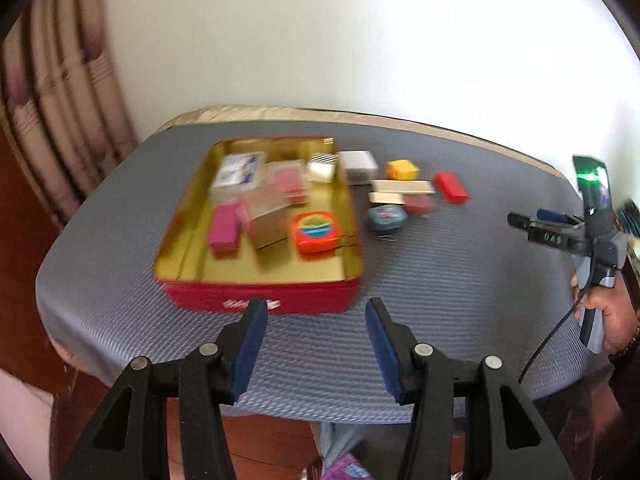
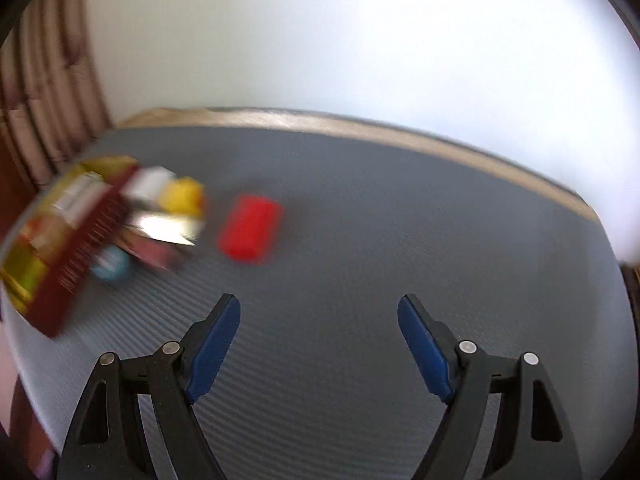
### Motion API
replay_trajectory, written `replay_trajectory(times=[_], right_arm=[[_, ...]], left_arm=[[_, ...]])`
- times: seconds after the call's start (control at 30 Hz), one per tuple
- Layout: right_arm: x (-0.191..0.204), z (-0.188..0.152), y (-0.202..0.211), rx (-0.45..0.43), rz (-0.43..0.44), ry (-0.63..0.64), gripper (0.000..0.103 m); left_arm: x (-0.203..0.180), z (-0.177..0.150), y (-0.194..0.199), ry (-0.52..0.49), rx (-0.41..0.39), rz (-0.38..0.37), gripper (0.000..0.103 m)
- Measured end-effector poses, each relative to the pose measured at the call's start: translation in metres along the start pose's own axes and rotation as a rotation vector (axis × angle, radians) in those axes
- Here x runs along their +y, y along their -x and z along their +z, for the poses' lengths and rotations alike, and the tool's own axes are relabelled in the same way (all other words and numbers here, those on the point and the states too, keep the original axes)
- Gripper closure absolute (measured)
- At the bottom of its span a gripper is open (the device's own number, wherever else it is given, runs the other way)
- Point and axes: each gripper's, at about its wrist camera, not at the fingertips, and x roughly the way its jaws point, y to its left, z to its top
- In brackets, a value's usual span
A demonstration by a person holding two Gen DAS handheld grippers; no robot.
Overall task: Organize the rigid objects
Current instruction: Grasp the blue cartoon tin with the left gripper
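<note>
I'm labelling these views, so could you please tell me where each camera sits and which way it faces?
Left wrist: on the left gripper, facing down across the table at the red tin; its open, empty jaws show, plus the right gripper and the hand.
Right wrist: on the right gripper, facing down at bare mat; only its open, empty jaws show.
Shared: tin, red block, yellow block.

The left gripper (image 1: 316,344) points forward and downward, its blue-padded fingers (image 1: 250,348) parted with nothing between them; the right gripper (image 2: 320,348) tilts down likewise, fingers (image 2: 214,350) spread wider and empty; in the left wrist view a hand (image 1: 604,316) grasps the right gripper's handle at the far right edge.
</note>
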Motion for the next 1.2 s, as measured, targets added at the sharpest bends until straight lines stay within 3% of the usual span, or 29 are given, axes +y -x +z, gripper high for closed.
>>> replay_trajectory(times=[0.13,0.23,0.33,0.4,0.47,0.6,0.8,1.2], right_arm=[[-0.031,-0.022,-0.006,0.022,-0.001,-0.052,0.024],[-0.039,-0.022,0.003,-0.028,0.025,-0.086,0.021],[-0.040,-0.023,0.002,-0.029,0.038,-0.086,0.017],[-0.037,-0.022,0.003,-0.043,0.053,-0.092,0.017],[-0.041,-0.024,0.007,-0.057,0.076,-0.114,0.015],[-0.051,-0.025,0.008,-0.066,0.113,-0.160,0.015],[-0.053,-0.026,0.011,-0.071,0.132,-0.157,0.015],[-0.051,-0.028,0.009,-0.056,0.141,-0.149,0.013]], left_arm=[[-0.032,0.025,-0.005,-0.096,-0.003,-0.105,0.051],[-0.055,0.056,-0.022,-0.170,0.018,-0.219,0.051],[-0.074,0.078,-0.045,-0.259,0.020,-0.244,0.051],[-0.079,0.088,-0.065,-0.274,0.056,-0.234,0.051],[-0.081,0.096,-0.083,-0.271,0.099,-0.278,0.051],[-0.087,0.104,-0.113,-0.296,0.150,-0.271,0.051],[-0.080,0.103,-0.139,-0.282,0.194,-0.198,0.051],[-0.070,0.098,-0.170,-0.269,0.238,-0.178,0.051]])
